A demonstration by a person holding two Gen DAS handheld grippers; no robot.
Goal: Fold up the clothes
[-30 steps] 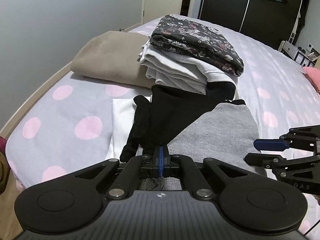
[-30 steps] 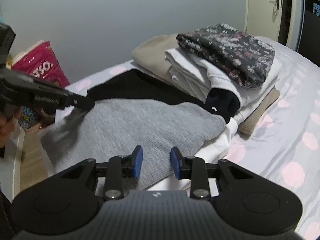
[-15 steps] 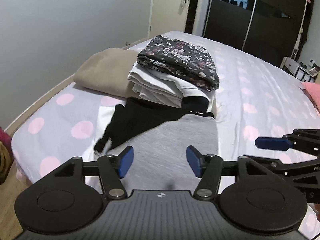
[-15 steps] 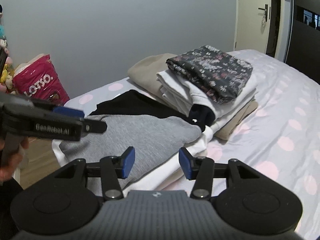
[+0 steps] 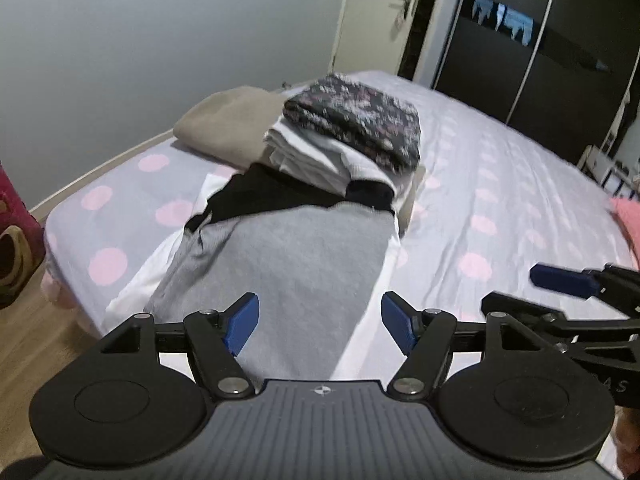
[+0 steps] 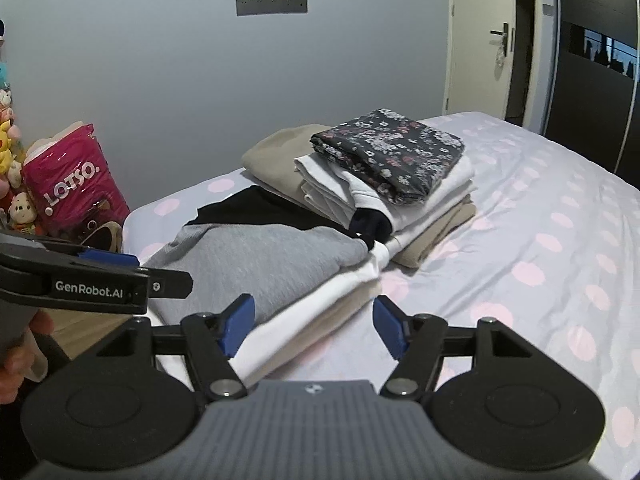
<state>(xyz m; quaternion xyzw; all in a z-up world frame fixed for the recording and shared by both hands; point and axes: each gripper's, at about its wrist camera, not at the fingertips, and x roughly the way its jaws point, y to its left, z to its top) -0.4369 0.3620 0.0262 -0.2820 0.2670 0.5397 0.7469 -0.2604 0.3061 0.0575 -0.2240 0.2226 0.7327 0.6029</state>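
Note:
A folded grey garment (image 5: 296, 256) (image 6: 260, 256) lies on a white one (image 6: 304, 312) and a black one (image 5: 264, 196) at the bed's near corner. Behind it stands a stack of folded clothes topped by a dark floral piece (image 5: 356, 124) (image 6: 392, 152), over white (image 6: 436, 188) and beige (image 5: 224, 128) pieces. My left gripper (image 5: 320, 328) is open and empty, held above the grey garment's near edge. My right gripper (image 6: 312, 328) is open and empty, just right of the pile; it also shows in the left wrist view (image 5: 560, 288).
The bed (image 6: 540, 240) has a lilac sheet with pink dots. A pink LOTSO bag (image 6: 76, 188) and plush toys (image 6: 12, 160) stand on the wooden floor (image 5: 36, 328) to the left. A door (image 6: 480, 40) and a dark wardrobe (image 5: 520, 40) are behind.
My left gripper opened, let go of the grey garment, and pulled back and up. My right gripper opened wider and also drew back. The grey garment now lies flat.

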